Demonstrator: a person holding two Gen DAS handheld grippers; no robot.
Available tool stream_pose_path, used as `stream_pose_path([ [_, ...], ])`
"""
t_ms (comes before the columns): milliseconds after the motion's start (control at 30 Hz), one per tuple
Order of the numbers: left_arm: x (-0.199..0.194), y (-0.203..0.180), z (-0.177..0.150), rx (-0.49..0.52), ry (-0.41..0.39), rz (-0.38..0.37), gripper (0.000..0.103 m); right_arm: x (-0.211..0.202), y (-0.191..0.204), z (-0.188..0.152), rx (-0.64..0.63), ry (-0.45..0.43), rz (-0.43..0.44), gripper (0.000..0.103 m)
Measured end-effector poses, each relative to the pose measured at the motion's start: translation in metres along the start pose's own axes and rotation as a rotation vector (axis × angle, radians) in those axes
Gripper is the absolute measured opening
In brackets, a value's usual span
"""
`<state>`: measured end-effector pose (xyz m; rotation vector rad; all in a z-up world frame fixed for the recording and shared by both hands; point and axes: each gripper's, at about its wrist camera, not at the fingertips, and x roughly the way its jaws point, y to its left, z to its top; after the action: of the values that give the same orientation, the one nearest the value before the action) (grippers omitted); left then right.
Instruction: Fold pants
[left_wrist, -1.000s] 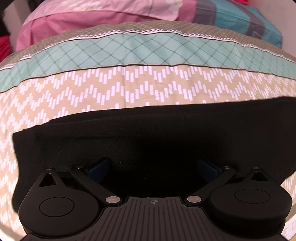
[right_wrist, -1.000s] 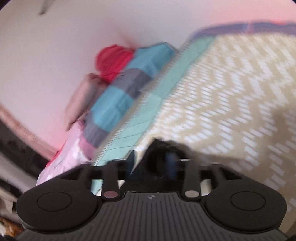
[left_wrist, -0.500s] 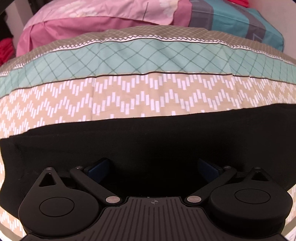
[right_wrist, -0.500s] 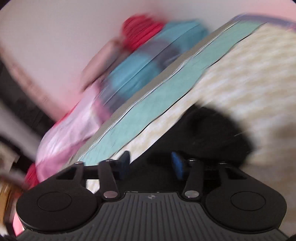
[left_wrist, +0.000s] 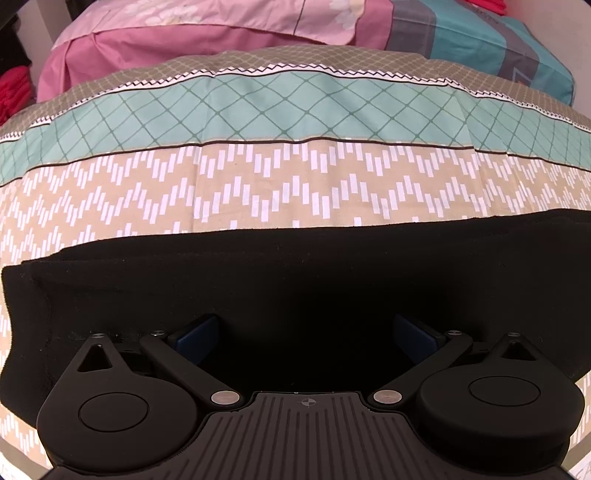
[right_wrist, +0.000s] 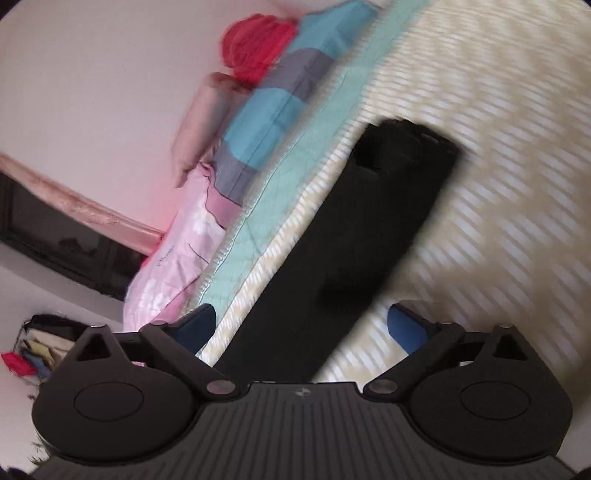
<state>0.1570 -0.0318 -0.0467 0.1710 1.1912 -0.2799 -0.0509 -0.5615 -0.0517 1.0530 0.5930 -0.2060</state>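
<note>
we hold our left gripper (left_wrist: 306, 334) low and level, spread wide over the black pants (left_wrist: 295, 280) on the bed (left_wrist: 258, 192). our right gripper (right_wrist: 301, 325) is tilted, equally wide, its blurred view alone showing the wall (right_wrist: 92, 92).

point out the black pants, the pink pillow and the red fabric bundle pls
black fabric pants (right_wrist: 373, 236): right wrist view, middle of the long folded strip.
pink pillow (left_wrist: 177, 48): left wrist view, its darker pink front panel.
red fabric bundle (right_wrist: 258, 44): right wrist view, centre of the blurred lump.

Both wrist views close, sharing pants (left_wrist: 295, 288), bedspread (right_wrist: 498, 184)
</note>
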Motion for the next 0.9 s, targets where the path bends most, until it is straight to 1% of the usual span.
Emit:
stream_pose_path([
  [67,0.002,0.002,0.001,0.0,-0.001,-0.003,0.103,0.014,0.006,0.008,-0.08,-0.026,-0.021,0.094],
  [100,0.003,0.003,0.001,0.001,-0.003,-0.003,0.103,0.019,0.005,0.011,-0.072,-0.036,-0.026,0.095],
  [133,0.003,0.003,0.001,0.002,-0.004,-0.002,0.103,0.017,0.004,0.012,-0.042,-0.057,-0.019,0.097],
  [167,0.003,0.003,0.001,0.004,-0.006,-0.003,0.103,0.016,0.006,0.011,-0.015,-0.066,-0.028,0.097],
  [200,0.003,0.003,0.0,0.004,-0.008,-0.004,0.103,0.016,0.009,0.007,-0.013,-0.06,-0.042,0.097],
  [233,0.004,0.003,0.0,0.004,-0.009,-0.007,0.103,0.014,0.013,-0.001,-0.03,-0.043,-0.033,0.097],
  [300,0.004,0.004,0.0,0.003,-0.009,-0.01,0.103,0.015,0.018,-0.017,-0.074,0.008,0.013,0.097],
  [367,0.004,0.004,-0.001,0.001,-0.011,-0.011,0.103,0.018,0.025,-0.024,-0.169,-0.003,-0.009,0.097],
  [400,0.004,0.004,-0.001,0.001,-0.011,-0.01,0.103,0.02,0.025,-0.021,-0.18,-0.014,-0.006,0.096],
  [433,0.004,0.004,-0.001,0.0,-0.01,-0.01,0.103,0.023,0.022,-0.016,-0.167,-0.032,0.002,0.092],
  [500,0.004,0.003,-0.001,-0.001,-0.01,-0.009,0.103,0.024,0.015,-0.007,-0.128,-0.086,0.0,0.077],
  [533,0.005,0.004,-0.001,-0.003,-0.007,-0.009,0.103,0.025,0.011,-0.004,-0.092,-0.102,-0.015,0.057],
  [567,0.004,0.004,0.0,-0.004,-0.002,-0.009,0.103,0.027,0.007,-0.002,-0.056,-0.104,-0.044,0.028],
  [600,0.002,0.003,0.003,-0.005,0.003,-0.009,0.103,0.028,0.004,0.0,-0.029,-0.101,-0.078,0.025],
  [633,-0.002,0.003,0.005,-0.01,0.003,-0.011,0.103,0.027,0.001,0.001,-0.01,-0.098,-0.065,0.025],
  [667,-0.009,0.004,0.007,-0.016,-0.001,-0.021,0.103,0.024,0.002,0.001,-0.008,-0.095,-0.08,0.024],
  [700,-0.015,0.006,0.009,-0.023,-0.009,-0.038,0.103,0.021,0.009,0.0,-0.032,-0.102,-0.112,0.024],
  [767,-0.032,0.011,0.009,-0.035,-0.046,-0.067,0.103,0.013,0.032,-0.009,-0.133,-0.142,-0.18,0.024],
  [800,-0.041,0.014,0.008,-0.038,-0.069,-0.07,0.103,0.009,0.051,-0.018,-0.228,-0.172,-0.227,0.024],
  [833,-0.05,0.017,0.007,-0.041,-0.089,-0.071,0.103,0.006,0.074,-0.029,-0.346,-0.206,-0.273,0.024],
  [900,-0.064,0.025,0.005,-0.05,-0.123,-0.07,0.103,-0.002,0.124,-0.067,-0.64,-0.3,-0.319,0.025],
])
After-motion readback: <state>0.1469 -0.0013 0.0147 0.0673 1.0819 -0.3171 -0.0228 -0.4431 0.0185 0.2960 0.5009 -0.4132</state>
